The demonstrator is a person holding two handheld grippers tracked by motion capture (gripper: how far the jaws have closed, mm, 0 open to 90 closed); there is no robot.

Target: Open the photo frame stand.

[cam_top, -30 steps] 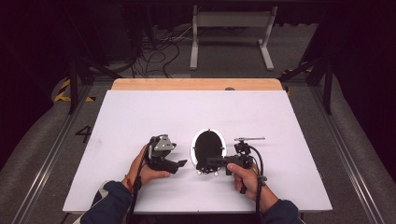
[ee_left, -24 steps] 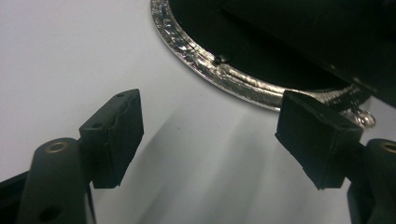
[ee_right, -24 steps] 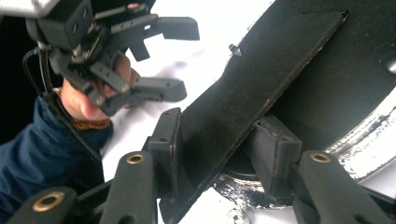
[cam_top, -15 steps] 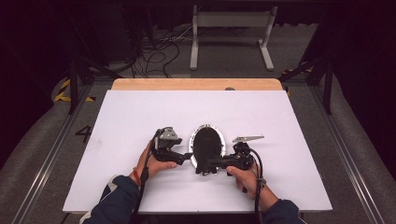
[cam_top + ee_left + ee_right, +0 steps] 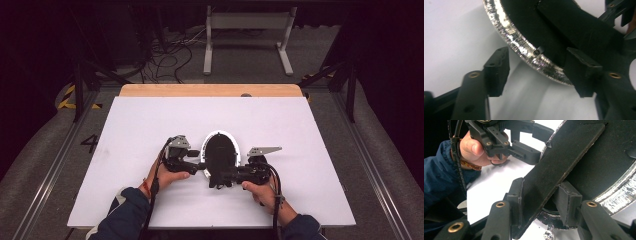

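A round black object with a bright silver rim point(image 5: 220, 152) lies flat on the white table point(image 5: 300, 130), near the middle of its front half, directly ahead of the person. A flat black strap point(image 5: 564, 165) runs across its dark face. The right gripper point(image 5: 223, 176), held in the person's right hand point(image 5: 261, 192), reaches in from the right at the object's near edge; in the right gripper view its jaws are clenched on the black strap, one pad on each side, with the strap's end standing up between them. The left gripper point(image 5: 199, 164), held in the left hand point(image 5: 167, 177), sits at the object's left edge. In the left gripper view its jaws stand released and apart, one over bare table beside the rim, the other over the dark face, with the silver rim point(image 5: 524, 50) crossing the gap between them. A dark blue sleeve point(image 5: 439, 175) covers each forearm. Beyond the table's far edge, cables point(image 5: 170, 50) lie on the floor.
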